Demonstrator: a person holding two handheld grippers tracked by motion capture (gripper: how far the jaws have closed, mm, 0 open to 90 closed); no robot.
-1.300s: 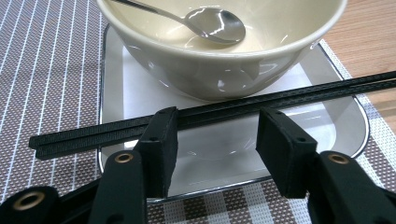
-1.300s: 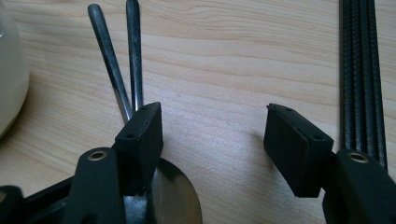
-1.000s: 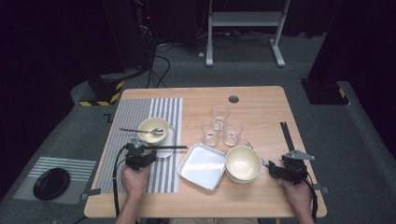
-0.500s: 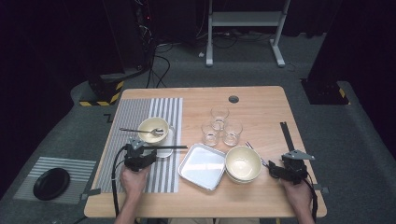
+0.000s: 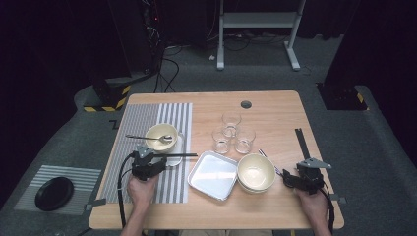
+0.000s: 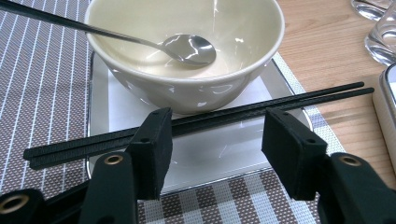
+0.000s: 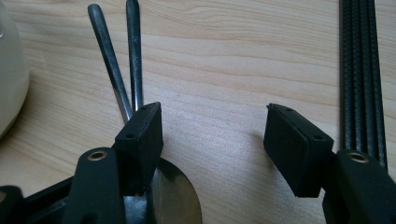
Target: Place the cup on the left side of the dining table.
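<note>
A: While the left gripper point(image 6: 212, 154) is hovering low, where are the chopsticks point(image 6: 196, 122) lying?
B: Two, lying across the small tray point(image 6: 100, 116) before one bowl point(image 6: 187, 51) holding one spoon point(image 6: 187, 46); jaws standing apart, clamping nothing.
A: Right gripper point(image 7: 212, 140)?
B: Jaws apart over bare table point(image 7: 224, 70), two spoons point(image 7: 122, 56) beside. Three glasses point(image 5: 231, 132), two stacked bowls point(image 5: 255, 173).

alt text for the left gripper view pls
The left gripper stands with jaws open just in front of a pair of black chopsticks lying across a white square plate. On the plate sits a cream bowl with a spoon in it, all on a striped placemat.
</note>
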